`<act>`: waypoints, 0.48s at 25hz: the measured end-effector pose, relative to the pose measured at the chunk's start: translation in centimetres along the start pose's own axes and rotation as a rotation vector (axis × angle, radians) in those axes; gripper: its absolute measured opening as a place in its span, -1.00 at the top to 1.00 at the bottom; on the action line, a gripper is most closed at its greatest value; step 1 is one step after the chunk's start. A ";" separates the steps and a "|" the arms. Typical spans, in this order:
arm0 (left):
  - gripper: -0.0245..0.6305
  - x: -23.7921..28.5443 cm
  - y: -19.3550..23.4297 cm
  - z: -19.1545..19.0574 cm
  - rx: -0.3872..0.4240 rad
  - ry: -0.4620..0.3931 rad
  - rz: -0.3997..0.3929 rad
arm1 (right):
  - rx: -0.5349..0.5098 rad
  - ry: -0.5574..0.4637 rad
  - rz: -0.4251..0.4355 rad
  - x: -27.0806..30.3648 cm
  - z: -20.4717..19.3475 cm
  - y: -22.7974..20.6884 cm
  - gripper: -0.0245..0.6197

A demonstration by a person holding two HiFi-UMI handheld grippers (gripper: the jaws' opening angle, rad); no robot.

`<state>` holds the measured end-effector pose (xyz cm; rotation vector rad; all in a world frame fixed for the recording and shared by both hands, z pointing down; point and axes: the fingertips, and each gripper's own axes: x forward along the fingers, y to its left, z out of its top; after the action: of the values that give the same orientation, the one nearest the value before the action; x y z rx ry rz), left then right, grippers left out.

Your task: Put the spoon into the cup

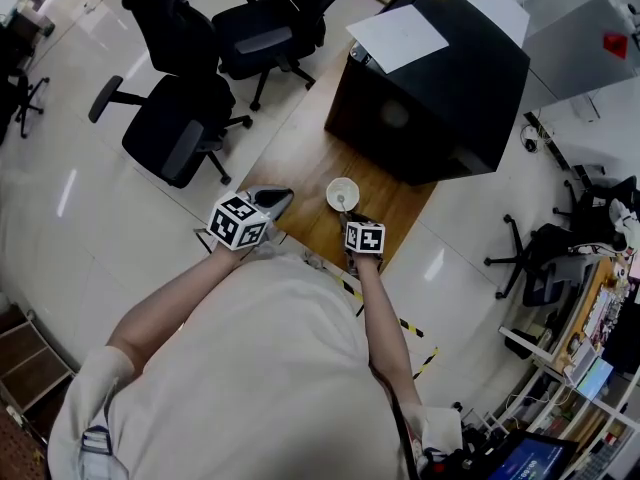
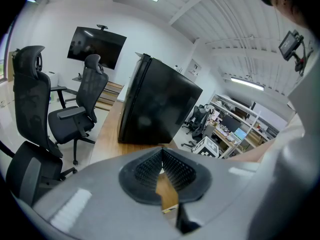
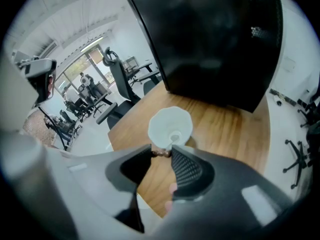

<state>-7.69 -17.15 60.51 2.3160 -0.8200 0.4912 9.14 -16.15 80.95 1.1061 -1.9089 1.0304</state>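
A white cup (image 1: 342,193) stands on the wooden table (image 1: 300,148) near its front edge. In the right gripper view the cup (image 3: 167,124) sits just beyond the jaw tips. The spoon (image 3: 173,137) has its pale bowl inside the cup, and its brown handle end runs back between the jaw tips. My right gripper (image 3: 160,154) is shut on that handle, pointing steeply down over the cup's near rim; in the head view the right gripper (image 1: 349,215) reaches the cup. My left gripper (image 1: 279,200) hovers left of the cup, and in its own view the left gripper (image 2: 161,155) is shut and holds nothing.
A large black box (image 1: 430,78) with a white sheet (image 1: 398,38) on top fills the far end of the table, close behind the cup. Black office chairs (image 1: 180,118) stand on the floor to the left. The table's front edge (image 1: 300,243) is right under my hands.
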 end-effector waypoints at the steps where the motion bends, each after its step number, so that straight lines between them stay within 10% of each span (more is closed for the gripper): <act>1: 0.93 0.1 0.0 0.1 0.000 0.001 -0.001 | 0.001 0.001 0.000 0.0 0.1 -0.1 0.52; 12: 0.93 0.3 0.2 0.0 -0.002 0.004 -0.004 | -0.010 0.004 0.015 1.1 0.2 -0.1 0.52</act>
<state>-7.59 -17.42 60.74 2.3133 -0.8137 0.4932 8.77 -16.74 81.78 1.0850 -1.9193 1.0295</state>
